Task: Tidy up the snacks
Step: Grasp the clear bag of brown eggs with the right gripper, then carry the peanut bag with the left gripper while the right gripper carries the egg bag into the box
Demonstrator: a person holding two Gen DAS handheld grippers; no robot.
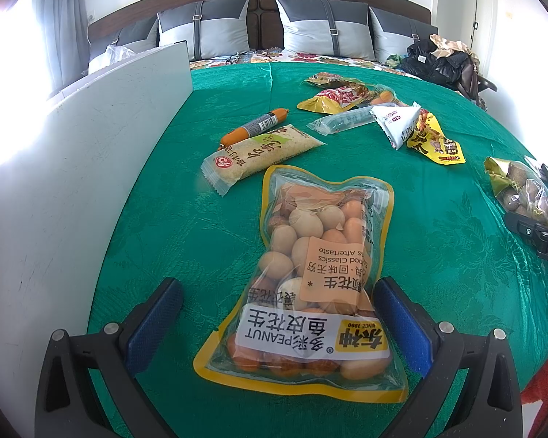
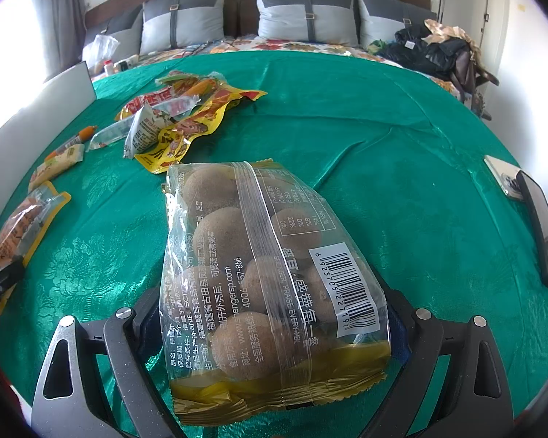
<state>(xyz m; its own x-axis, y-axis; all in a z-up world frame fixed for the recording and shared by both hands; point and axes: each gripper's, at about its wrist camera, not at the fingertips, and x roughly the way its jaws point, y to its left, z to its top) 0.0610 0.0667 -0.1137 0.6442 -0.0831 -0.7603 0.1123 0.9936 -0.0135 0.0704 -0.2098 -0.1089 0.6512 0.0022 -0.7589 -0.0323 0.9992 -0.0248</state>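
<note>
A tall white board point(image 1: 91, 138) stands at the far left along the edge of the bed point(image 1: 438, 189), which is spread with a green patterned cover. Just beside the board lie an orange sausage stick point(image 1: 255, 126) and a pale rice bar point(image 1: 259, 155), side by side, both with their long axes running diagonally from near-left to far-right. In front of them the peanut bag point(image 1: 310, 281), clear with a yellow border, lies flat on the cover with its long axis running away from the camera, the printed label end nearest the left claw point(image 1: 277, 325). That claw stands open, its blue pads point(image 1: 153, 321) on either side of the bag's near end; the left pad is clearly apart from it, while the right pad is at the bag's edge and I cannot tell whether it touches. Farther back and to the right a loose heap of snack packets point(image 1: 383, 113) is scattered, a white triangular packet among the yellow ones. At the right, the right claw point(image 2: 274, 332) grips the longan bag point(image 2: 270, 273), a clear bag of round brown fruit with a gold sealed end; the bag bulges wide between the jaws, barcode side up, its long axis pointing away from the camera and slightly left, gold end nearest. A phone point(image 2: 540, 230) lies on the cover at the far right edge.
</note>
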